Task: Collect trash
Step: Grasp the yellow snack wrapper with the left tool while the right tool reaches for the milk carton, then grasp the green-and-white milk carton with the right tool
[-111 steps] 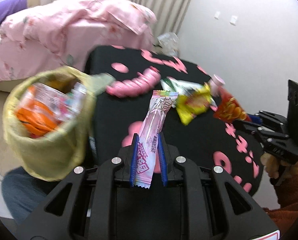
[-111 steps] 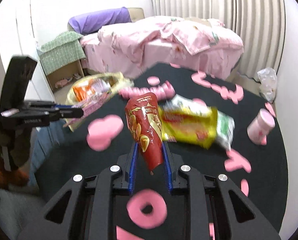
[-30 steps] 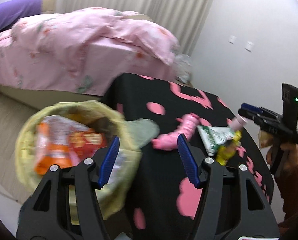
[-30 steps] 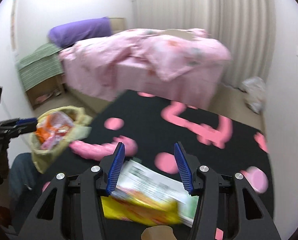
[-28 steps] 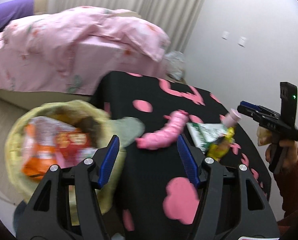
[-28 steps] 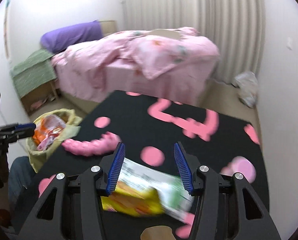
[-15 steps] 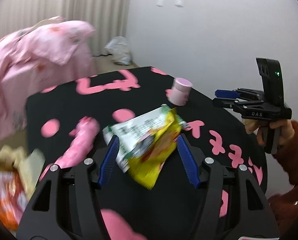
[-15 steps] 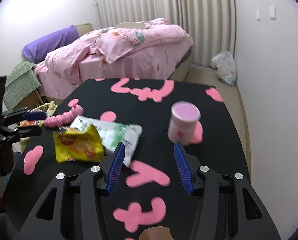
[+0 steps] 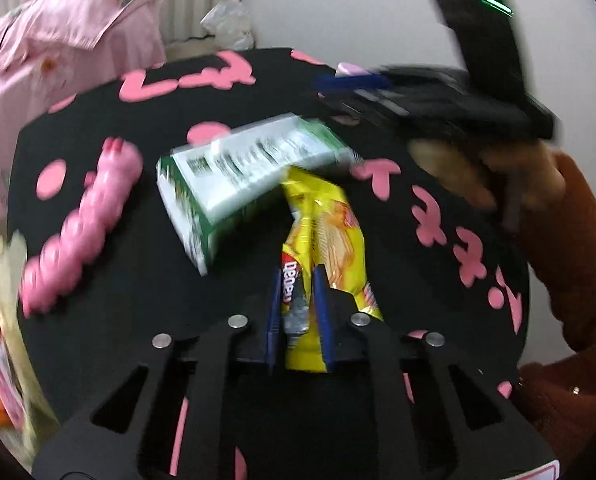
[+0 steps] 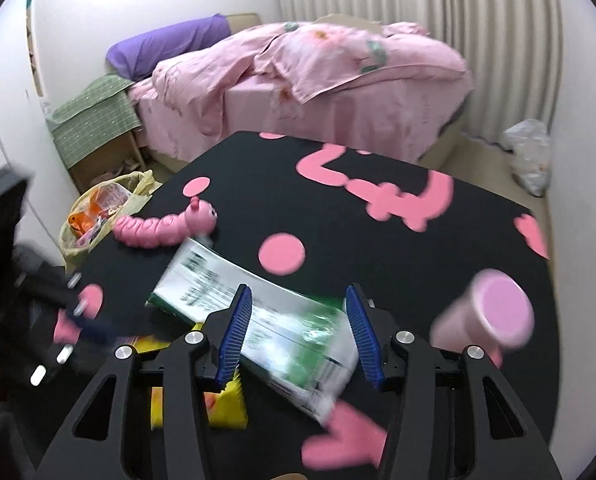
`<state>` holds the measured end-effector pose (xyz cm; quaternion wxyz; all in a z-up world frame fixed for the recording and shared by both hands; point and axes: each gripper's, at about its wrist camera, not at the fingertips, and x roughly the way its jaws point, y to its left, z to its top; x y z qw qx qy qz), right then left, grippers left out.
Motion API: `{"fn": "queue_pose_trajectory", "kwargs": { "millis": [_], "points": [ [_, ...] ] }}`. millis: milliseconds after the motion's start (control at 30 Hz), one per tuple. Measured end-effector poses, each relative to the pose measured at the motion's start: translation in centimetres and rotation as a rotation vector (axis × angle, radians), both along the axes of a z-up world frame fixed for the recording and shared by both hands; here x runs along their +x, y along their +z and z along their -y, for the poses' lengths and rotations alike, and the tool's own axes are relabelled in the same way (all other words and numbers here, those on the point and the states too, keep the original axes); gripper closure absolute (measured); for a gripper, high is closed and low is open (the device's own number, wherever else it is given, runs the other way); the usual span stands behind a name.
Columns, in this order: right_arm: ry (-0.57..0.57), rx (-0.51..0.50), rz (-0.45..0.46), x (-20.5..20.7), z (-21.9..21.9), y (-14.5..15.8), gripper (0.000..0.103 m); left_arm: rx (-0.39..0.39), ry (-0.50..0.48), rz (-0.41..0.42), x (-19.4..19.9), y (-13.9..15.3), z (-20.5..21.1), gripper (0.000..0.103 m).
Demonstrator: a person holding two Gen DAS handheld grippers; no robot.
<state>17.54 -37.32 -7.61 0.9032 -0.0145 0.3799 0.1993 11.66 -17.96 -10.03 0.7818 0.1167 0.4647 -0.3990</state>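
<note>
only leftward: tongs [image 9: 298,300] perhaps pinching yellow packet [image 9: 329,232]

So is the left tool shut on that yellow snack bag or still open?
Shut: the left tool pinches the yellow snack bag end.

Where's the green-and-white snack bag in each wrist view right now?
Left wrist: green-and-white snack bag lies centre, just beyond the shut left gripper.
Right wrist: low centre, under the open right gripper.
Shared landmark: pink caterpillar toy beside it.
</note>
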Motion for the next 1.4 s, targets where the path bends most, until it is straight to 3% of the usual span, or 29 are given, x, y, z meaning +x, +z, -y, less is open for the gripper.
{"fn": "queue_pose_trajectory", "kwargs": {
  "millis": [200, 333, 533, 667, 733, 767, 833, 1033, 1233, 1400],
  "points": [
    [0.039, 0.019, -0.101, 2.4, -0.5, -2.1, 0.066, 0.039, 0.137, 0.018, -0.5, -0.5, -3.8, 0.087],
    [0.022, 0.040, -0.126, -0.8, 0.6, -2.5, 0.066, -0.002, 0.207, 0.018, -0.3, -0.2, -5.8, 0.087],
    [0.016, 0.045, -0.153, -6.1, 1.7, -2.8, 0.066, -0.041, 0.208, 0.032, -1.0, 0.7, -6.3, 0.081],
    [-0.053, 0.015, -0.104, -8.2, 2.0, -2.1, 0.066, -0.052, 0.214, 0.035, -1.2, 0.9, -6.3, 0.077],
    [-0.109, 0.046, -0.065, -8.6, 2.3, -1.6, 0.054, -0.060, 0.224, 0.038, -1.4, 1.0, -6.6, 0.075],
    [-0.133, 0.078, -0.061, -8.5, 2.4, -1.4, 0.048, -0.068, 0.234, 0.042, -1.4, 1.1, -6.8, 0.073],
    [-0.148, 0.105, -0.075, -7.8, 2.3, -1.4, 0.048, -0.078, 0.250, 0.049, -1.5, 1.3, -7.0, 0.070],
    [-0.244, 0.065, -0.134, -2.7, 0.9, -1.9, 0.048, -0.113, 0.293, 0.049, -1.5, 1.4, -8.3, 0.063],
    [-0.240, -0.088, -0.201, 2.2, -1.9, -3.4, 0.048, -0.121, 0.298, 0.033, -1.6, 0.8, -8.9, 0.060],
    [-0.216, -0.034, -0.126, 1.0, -1.7, -1.6, 0.051, -0.150, 0.276, 0.011, -1.9, 0.4, -9.1, 0.055]
  ]
}}
